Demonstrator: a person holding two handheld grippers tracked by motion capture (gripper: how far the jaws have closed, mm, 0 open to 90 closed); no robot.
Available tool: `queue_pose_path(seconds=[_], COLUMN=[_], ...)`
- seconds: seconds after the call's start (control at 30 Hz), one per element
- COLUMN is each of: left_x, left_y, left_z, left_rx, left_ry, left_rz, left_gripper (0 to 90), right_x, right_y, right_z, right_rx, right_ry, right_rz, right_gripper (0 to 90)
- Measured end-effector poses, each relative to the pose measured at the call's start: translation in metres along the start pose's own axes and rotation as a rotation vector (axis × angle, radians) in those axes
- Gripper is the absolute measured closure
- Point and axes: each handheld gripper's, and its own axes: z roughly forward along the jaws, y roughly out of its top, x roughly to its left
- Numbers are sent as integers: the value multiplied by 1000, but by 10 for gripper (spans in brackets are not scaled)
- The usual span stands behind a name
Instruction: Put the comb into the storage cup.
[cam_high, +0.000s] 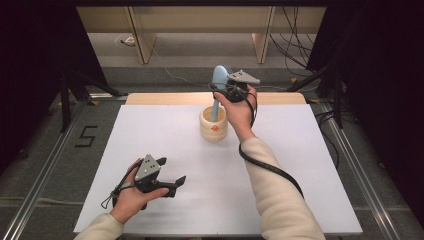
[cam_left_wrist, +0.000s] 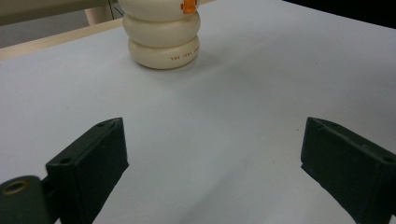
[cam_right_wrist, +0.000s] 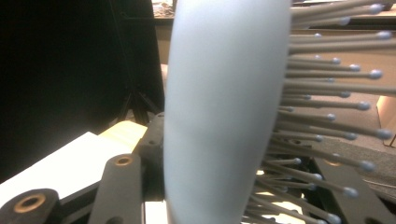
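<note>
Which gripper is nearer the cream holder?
Right. The right gripper is just above the cream holder, shut on the blue hairbrush whose handle stands in it. The left gripper sits open, well away on the near table.

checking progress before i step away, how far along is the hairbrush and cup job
Done: the right gripper is shut on the head of the blue hairbrush, whose handle end already stands inside the cream cup. In hand: the brush is held upright there, not released. Left: let go, if the brush is going in. The left gripper rests open on the white table.
</note>
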Motion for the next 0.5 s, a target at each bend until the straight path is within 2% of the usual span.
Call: queue_pose_path(seconds=[0.5], left_x=[0], left_y=[0], left_z=[0], left_rx=[0], left_ry=[-6], left_rz=[3], left_gripper=[67], right_x=[1], right_y=[-10], right_z=[5], right_rx=[20], right_ry=[1], right_rz=[5], right_gripper=[504])
